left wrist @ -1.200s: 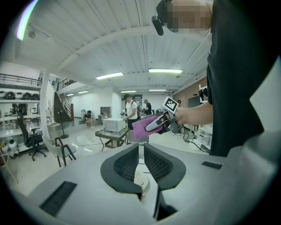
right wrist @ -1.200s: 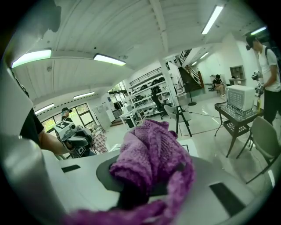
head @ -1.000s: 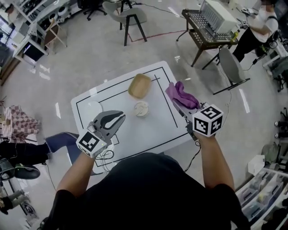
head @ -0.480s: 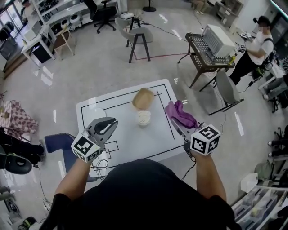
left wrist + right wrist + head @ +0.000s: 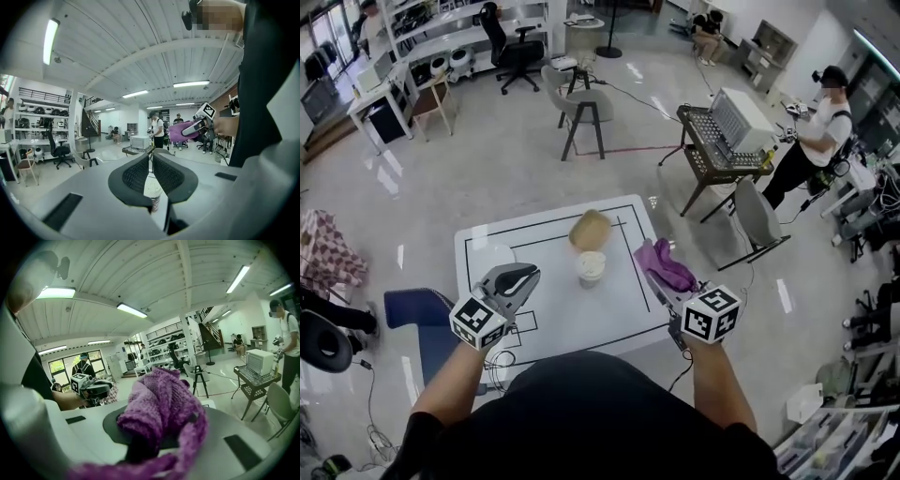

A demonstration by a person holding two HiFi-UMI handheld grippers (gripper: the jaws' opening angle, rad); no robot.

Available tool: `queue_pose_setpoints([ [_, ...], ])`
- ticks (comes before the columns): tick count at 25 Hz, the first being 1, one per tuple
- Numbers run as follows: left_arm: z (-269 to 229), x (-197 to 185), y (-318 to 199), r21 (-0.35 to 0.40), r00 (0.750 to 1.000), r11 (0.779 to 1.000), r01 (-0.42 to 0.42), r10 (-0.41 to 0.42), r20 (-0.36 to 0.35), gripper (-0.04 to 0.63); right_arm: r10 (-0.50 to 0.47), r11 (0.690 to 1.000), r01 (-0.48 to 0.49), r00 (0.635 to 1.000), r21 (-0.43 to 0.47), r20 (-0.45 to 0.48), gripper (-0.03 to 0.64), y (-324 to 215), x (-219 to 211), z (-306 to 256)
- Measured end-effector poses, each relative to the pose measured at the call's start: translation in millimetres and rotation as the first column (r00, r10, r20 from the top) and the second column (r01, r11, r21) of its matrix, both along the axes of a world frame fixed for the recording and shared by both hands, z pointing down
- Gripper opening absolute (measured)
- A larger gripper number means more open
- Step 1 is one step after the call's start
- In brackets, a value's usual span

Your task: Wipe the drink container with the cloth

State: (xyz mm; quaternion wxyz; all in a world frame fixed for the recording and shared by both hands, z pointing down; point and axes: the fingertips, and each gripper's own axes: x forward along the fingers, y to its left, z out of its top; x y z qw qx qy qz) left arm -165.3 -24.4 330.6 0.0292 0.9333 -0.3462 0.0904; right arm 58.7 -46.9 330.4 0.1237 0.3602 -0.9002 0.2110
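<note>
The drink container, a white lidded cup, stands upright near the middle of the white table. My left gripper hovers to its left, jaws shut with nothing between them. In the left gripper view the cup shows just behind the shut left gripper. My right gripper hangs at the cup's right, shut on a bunched purple cloth. The cloth fills the right gripper view and hides the fingertips. Neither gripper touches the cup.
A tan rounded object lies just behind the cup. Cables hang at the table's near edge. A blue thing lies on the floor at left. Grey chairs, an equipment cart and a person stand beyond at right.
Both grippers have risen and drawn back toward me, away from the cup. The cloth stays in the right gripper. The cup and the tan object have not moved.
</note>
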Motion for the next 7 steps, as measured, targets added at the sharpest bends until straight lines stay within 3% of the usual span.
queue_pose_setpoints([
  [7,0.5,-8.2,16.0,-0.014,1.000,1.000,0.014,-0.014,-0.008,0.043,0.036,0.999,-0.036,0.999,-0.020,-0.036,0.083,16.7,6.0,9.8],
])
